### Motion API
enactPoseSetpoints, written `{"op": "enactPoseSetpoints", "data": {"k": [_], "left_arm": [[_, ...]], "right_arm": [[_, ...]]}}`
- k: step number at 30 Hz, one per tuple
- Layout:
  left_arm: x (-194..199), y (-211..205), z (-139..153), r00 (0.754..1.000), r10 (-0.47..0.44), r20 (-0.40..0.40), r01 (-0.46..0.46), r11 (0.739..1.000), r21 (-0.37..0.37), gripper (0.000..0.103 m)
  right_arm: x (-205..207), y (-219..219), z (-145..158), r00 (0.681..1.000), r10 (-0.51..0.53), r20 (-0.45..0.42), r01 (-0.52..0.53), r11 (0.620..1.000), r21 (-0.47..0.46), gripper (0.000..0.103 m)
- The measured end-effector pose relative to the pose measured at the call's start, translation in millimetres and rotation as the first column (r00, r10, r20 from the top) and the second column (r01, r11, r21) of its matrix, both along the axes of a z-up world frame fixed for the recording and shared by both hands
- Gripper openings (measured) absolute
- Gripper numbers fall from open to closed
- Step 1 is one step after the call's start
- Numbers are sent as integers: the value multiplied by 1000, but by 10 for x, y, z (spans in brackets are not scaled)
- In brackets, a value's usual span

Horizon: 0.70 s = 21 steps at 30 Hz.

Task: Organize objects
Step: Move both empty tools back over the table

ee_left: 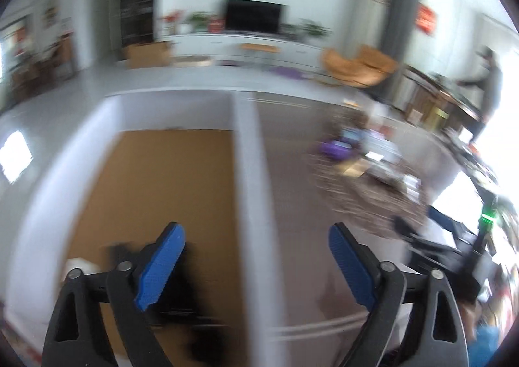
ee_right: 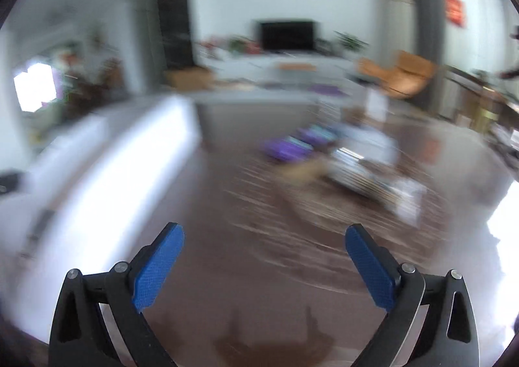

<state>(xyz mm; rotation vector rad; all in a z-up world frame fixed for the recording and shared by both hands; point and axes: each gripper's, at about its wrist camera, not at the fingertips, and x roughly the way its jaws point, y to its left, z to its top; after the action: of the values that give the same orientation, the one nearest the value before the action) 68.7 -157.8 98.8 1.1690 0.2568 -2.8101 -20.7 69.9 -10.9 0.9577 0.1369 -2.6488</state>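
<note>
Both views are smeared with blur. Your left hand-held gripper (ee_left: 256, 266) is spread wide and holding nothing, above the white wall of a box (ee_left: 246, 172) with a brown floor. Your right hand-held gripper (ee_right: 264, 266) is spread too, over the dark surface (ee_right: 227, 237); purple items (ee_right: 287, 148) lie well ahead, amid blurred clutter.

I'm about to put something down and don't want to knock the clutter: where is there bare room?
Both tools, left and right, are open and hold nothing. Free: the brown box floor inside the white walls, and the dark tabletop between box and clutter. Crowded: around the purple boxes and blurred packages beyond.
</note>
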Motion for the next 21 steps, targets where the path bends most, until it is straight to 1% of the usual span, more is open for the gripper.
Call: {"op": "enactPoseSetpoints", "data": {"k": [2,3,4,5,6,7,8,9,10,12,15,18,21], "left_arm": [[-126,458,-104,996,-87,37,87,996,6,97],[-200,680,-196,989,-135,57,134,991,26,97],[-240,844,-253,984,-162,70,160,986,37,97],[-296,998,-341,979,-186,84,182,982,45,97],[-313,1122,-397,976,-197,91,193,980,44,97],[-415,1225,-482,976,-200,89,198,980,36,97],[-473,1342,-537,977,-194,84,193,981,21,97],[-547,1420,-611,980,-181,76,182,983,3,97],[-644,1500,-700,984,-164,70,165,986,-14,97],[-836,1532,-892,989,-128,79,131,991,-26,97],[-1042,1485,-1087,989,-106,105,109,994,-17,97],[-1183,1451,-1229,988,-95,118,101,994,-39,97],[-1316,1480,-1346,987,-98,130,108,991,-73,97]], "right_arm": [[-124,363,-164,996,-91,23,90,995,40,100],[-98,478,-195,992,-124,21,123,991,56,100],[-82,637,-257,986,-168,2,167,983,79,100],[-77,733,-294,982,-190,-16,190,977,93,100],[-79,803,-299,975,-220,-22,221,970,103,100],[-103,913,-290,964,-266,1,265,960,90,100],[-121,984,-277,957,-289,38,286,956,57,100],[-134,1021,-247,953,-298,50,295,954,46,100],[-106,1087,-255,946,-318,67,314,948,59,100],[-169,1139,-316,932,-343,113,335,938,87,100],[-248,1200,-389,924,-346,164,338,938,78,100],[-285,1263,-427,921,-336,196,336,941,33,100],[-328,1340,-469,911,-347,224,359,933,-13,100]]}}
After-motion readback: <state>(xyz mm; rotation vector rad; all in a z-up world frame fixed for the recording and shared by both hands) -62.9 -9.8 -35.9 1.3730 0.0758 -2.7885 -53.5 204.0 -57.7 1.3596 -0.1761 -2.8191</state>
